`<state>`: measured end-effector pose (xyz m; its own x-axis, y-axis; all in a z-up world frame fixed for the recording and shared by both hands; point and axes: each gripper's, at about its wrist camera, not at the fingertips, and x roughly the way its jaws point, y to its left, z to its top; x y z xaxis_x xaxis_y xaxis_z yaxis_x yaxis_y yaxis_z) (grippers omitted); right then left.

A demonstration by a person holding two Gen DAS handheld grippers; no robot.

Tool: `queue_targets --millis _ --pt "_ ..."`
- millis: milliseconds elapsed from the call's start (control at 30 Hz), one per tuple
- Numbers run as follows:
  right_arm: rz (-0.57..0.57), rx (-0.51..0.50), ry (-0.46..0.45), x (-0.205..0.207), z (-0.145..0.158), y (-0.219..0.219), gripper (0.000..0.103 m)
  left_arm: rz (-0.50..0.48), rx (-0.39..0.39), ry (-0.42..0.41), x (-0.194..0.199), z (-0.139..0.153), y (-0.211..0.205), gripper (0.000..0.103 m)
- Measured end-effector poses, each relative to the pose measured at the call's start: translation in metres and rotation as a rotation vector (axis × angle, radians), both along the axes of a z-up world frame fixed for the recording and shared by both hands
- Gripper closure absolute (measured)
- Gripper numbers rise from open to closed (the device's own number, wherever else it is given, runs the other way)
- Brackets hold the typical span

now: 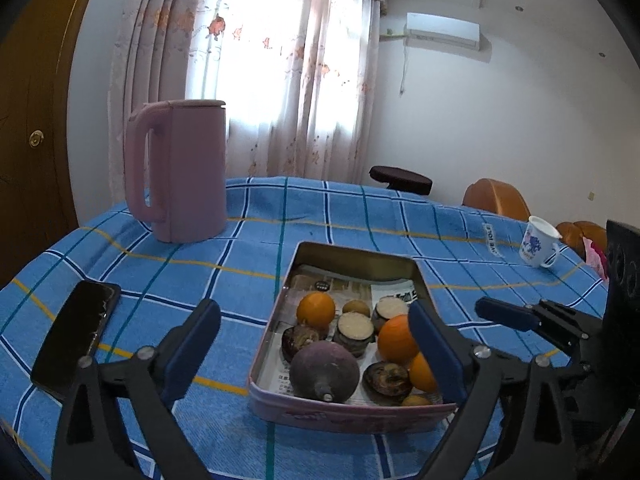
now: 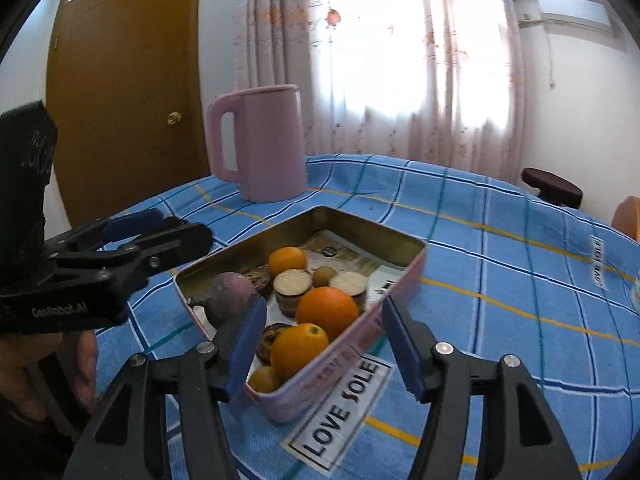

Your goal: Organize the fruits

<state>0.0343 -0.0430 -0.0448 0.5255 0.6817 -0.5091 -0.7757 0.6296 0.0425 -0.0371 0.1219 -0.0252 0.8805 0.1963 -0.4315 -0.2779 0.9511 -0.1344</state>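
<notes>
A pink tin box (image 1: 352, 254) (image 2: 360, 224) sits on the blue checked tablecloth. It holds oranges (image 1: 398, 338) (image 2: 298, 350), a round purple fruit (image 1: 324, 370) (image 2: 232, 294), cut root slices (image 1: 354, 326) (image 2: 292, 282) and small brown fruits. My left gripper (image 1: 312, 312) is open: one finger is outside the tin's left wall, the other over its right side. My right gripper (image 2: 324, 308) is open around the tin's near corner, holding nothing. Each gripper also shows in the other's view: the right gripper (image 1: 504, 314) and the left gripper (image 2: 136, 220).
A pink kettle (image 1: 180, 168) (image 2: 264, 148) stands behind the tin. A black phone (image 1: 76, 336) lies at the left. A white mug (image 1: 538, 242) is at the far right edge. A stool (image 1: 400, 178) stands beyond the table. A hand (image 2: 40, 368) holds the left gripper.
</notes>
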Motion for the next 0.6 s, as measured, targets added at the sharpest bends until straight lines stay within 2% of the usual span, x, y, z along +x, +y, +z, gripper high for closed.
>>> queue_targets --millis 333,600 --pt "-0.079 0.028 -0.074 -0.010 0.019 -0.016 0.034 -0.017 0.020 -0.015 -0.007 0.004 -0.009 0.004" --pt "-0.092 0.039 -0.077 -0.015 0.024 -0.024 0.034 -0.019 0.028 -0.019 -0.012 0.007 -0.014 0.001"
